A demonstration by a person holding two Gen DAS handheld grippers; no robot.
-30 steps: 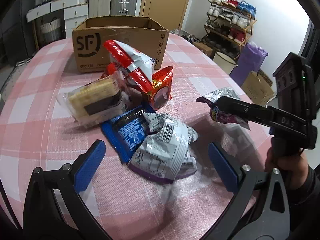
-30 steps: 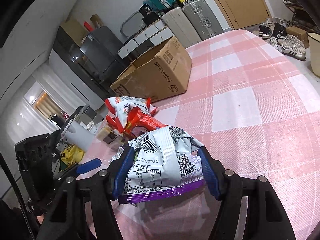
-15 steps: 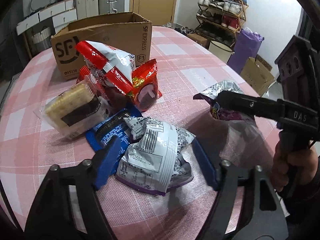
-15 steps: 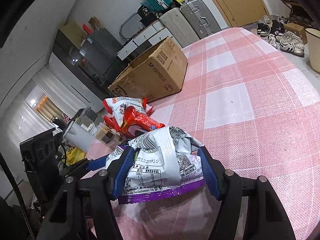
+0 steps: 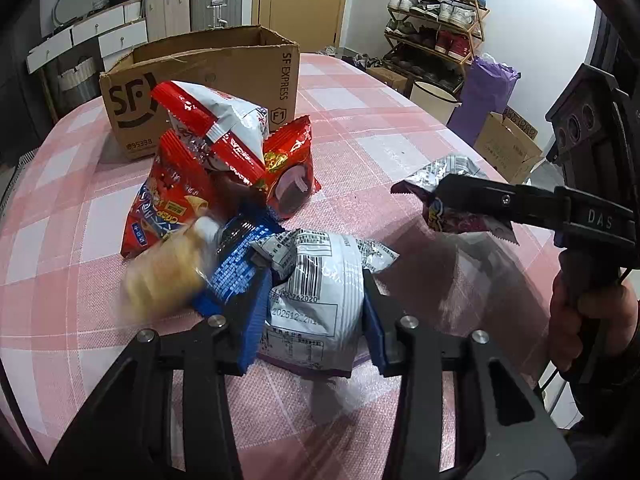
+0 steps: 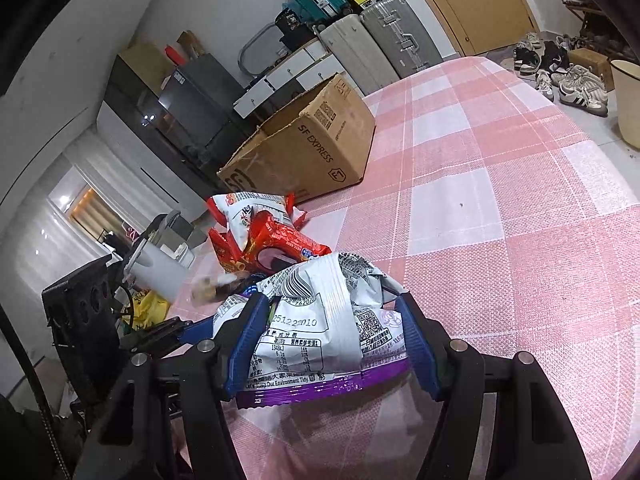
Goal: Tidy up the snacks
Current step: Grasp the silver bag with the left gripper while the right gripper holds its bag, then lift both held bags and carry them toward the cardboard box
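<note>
The left gripper (image 5: 314, 312) has closed its blue pads on a silver and purple snack bag (image 5: 320, 300) near the front edge of the table (image 5: 400, 152). The right gripper (image 6: 334, 344) squeezes a second silver and purple bag (image 6: 320, 336) and holds it up over the right side of the table.

The open cardboard box (image 5: 208, 80) sits at the far edge. Between it and the grippers lies a heap: a red and white chip bag (image 5: 216, 128), a small red bag (image 5: 288, 172), a blue wrapper (image 5: 236, 260) and a clear pack of crackers (image 5: 164, 276). The cracker pack looks blurry, so it may be sliding.

The bags are shiny, thin, puffy and crinkly. They are slippery and full of air. If a gripper squeezes too hard, a bag could pop or the chips could break. If the squeeze is too soft, the bag could slip out on the way to the box.

The left pad sits right against the blue wrapper, so lifting could drag it along or knock the cracker pack off the heap. The pink checked tablecloth looks rough and woven, so it may slow the sliding packs a bit.
</note>
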